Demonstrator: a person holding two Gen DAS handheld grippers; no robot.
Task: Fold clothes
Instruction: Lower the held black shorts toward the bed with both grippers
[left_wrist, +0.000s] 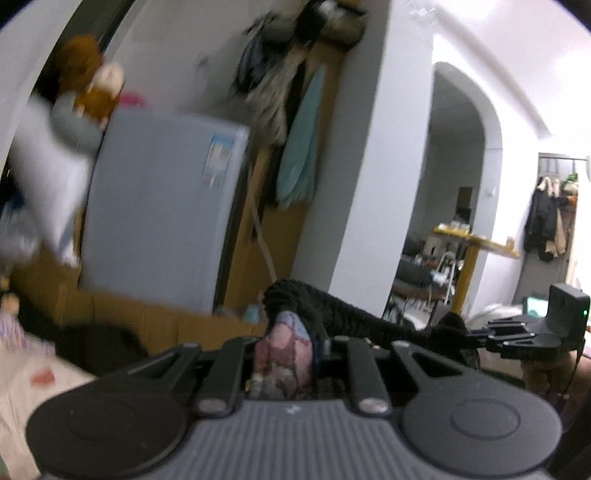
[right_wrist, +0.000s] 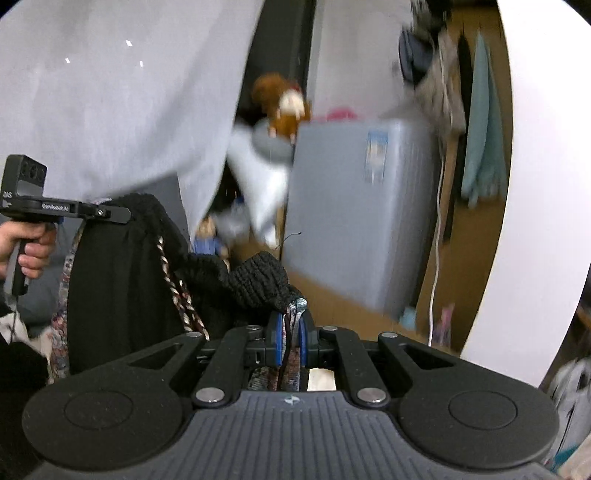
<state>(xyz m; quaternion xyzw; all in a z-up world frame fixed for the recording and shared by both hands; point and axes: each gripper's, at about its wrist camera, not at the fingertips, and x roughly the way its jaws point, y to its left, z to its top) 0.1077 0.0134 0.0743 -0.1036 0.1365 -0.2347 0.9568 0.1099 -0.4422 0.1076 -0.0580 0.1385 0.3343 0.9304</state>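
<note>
Both grippers near level, side by side. Left gripper (left_wrist: 286, 332) and right gripper (right_wrist: 290, 325) each clamped on the black knit garment (right_wrist: 258, 280), stretched between them.

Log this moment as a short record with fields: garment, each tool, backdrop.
garment: black knit garment with patterned lining, held up in the air between both tools
left tool: shut on a bunched edge of the garment
right tool: shut on another edge, blue pads pressing the fabric
backdrop: grey appliance with a plush toy on top; hanging clothes by the wall
</note>
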